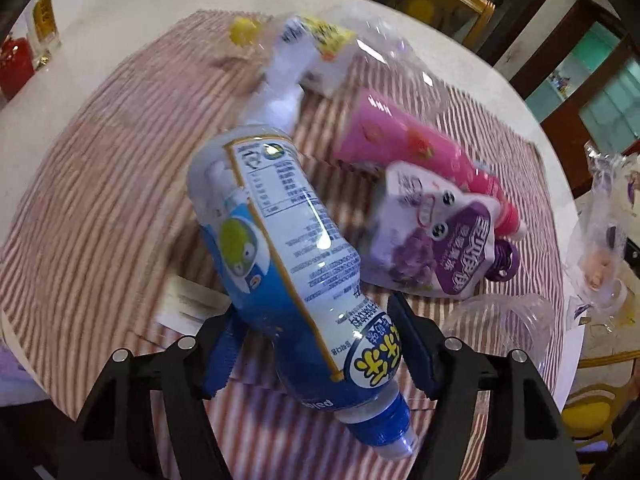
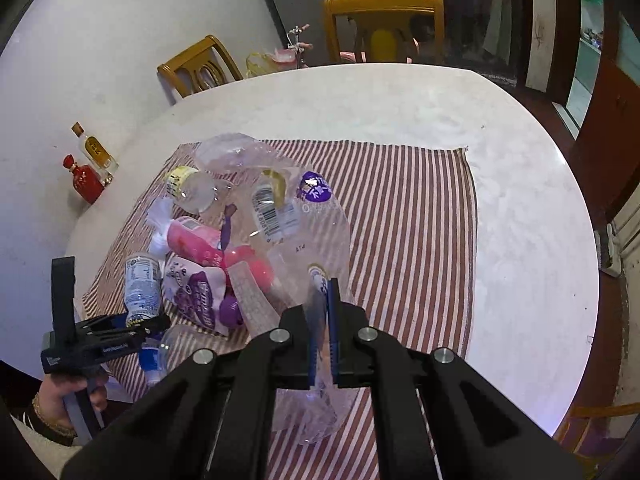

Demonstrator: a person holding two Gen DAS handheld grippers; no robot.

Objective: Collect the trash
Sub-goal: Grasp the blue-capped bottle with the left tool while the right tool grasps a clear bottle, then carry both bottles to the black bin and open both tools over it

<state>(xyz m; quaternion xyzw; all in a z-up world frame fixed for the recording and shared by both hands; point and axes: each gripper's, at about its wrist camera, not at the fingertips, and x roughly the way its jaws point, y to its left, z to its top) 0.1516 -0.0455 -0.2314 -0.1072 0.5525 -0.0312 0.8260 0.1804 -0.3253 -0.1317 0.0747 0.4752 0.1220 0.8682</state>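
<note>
A blue-labelled plastic bottle (image 1: 280, 248) lies slanted on the striped cloth (image 1: 100, 200), cap toward me. My left gripper (image 1: 314, 308) is shut on its lower body, one pad on each side. The right wrist view shows that gripper (image 2: 132, 328) at the cloth's left edge, held by a hand (image 2: 68, 400). My right gripper (image 2: 326, 288) is shut on the thin film of a clear plastic bag (image 2: 288, 224), which bears a barcode label and a purple sticker and hangs above the cloth. A pink tube (image 1: 400, 148) and a purple pouch (image 1: 432, 240) lie beside the bottle.
On the cloth are also a white tissue (image 1: 284, 92), a small yellow-labelled jar (image 2: 188, 188) and a clear cup (image 1: 500, 320). A red bottle (image 2: 84, 182) and an amber bottle (image 2: 94, 148) stand on the round white table (image 2: 520, 240) by the wall. Wooden chairs (image 2: 384, 28) stand behind.
</note>
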